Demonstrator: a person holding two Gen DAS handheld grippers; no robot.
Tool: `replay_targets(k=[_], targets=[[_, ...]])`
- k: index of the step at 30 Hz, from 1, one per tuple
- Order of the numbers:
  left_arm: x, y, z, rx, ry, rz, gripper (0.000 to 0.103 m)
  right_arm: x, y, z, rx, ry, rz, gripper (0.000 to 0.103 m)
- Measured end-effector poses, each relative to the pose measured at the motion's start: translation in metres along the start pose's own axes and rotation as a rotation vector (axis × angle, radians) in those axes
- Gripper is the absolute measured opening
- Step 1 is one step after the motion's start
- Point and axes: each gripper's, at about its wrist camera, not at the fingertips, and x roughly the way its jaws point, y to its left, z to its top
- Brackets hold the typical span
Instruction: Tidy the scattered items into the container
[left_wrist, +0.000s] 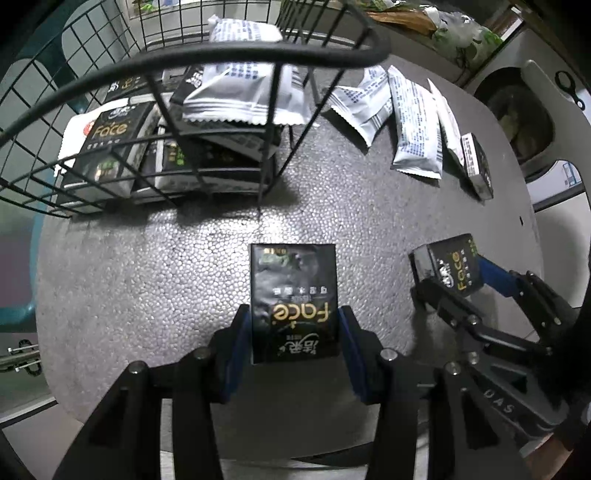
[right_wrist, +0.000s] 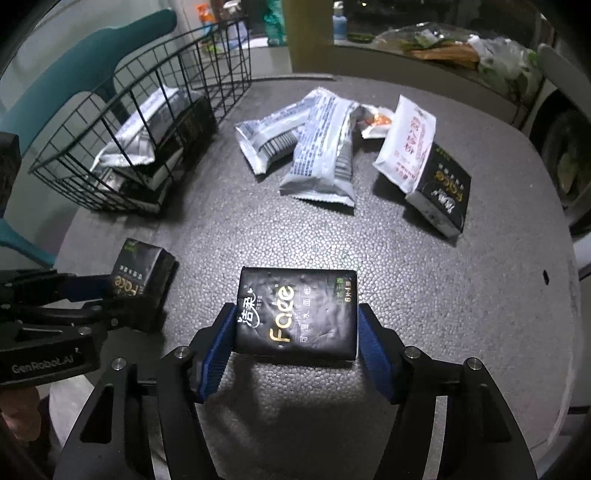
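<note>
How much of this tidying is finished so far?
Partly done. The wire basket already holds several packs. The left gripper and right gripper each grip a black tissue pack. Several white sachets and another black pack remain on the table.

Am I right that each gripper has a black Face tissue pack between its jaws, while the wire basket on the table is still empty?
Not quite: the wire basket is not empty. The left wrist view shows black Face packs and white sachets already inside it. The rest holds: the left gripper and the right gripper each have a black tissue pack between the jaws.
</note>
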Motion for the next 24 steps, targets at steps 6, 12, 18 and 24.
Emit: replay_targets(k=[6, 12, 18, 24], targets=[[-0.028, -0.003, -0.003, 0.025, -0.055, -0.017, 0.052, -0.031, 0.006, 0.013, 0.013, -0.053, 0.027, 0.064], [-0.093, -0.008, -0.002, 0.058, -0.183, -0.043, 0.052, -0.093, 0.032, 0.049, -0.026, -0.198, 0.081, 0.064], [-0.165, 0.007, 0.027, 0.042, -0.337, -0.055, 0.049, -0.123, 0.068, 0.099, -0.106, -0.295, 0.115, 0.064], [-0.191, 0.04, 0.046, 0.038, -0.415, -0.025, 0.032, -0.111, 0.095, 0.116, -0.137, -0.301, 0.127, 0.064]])
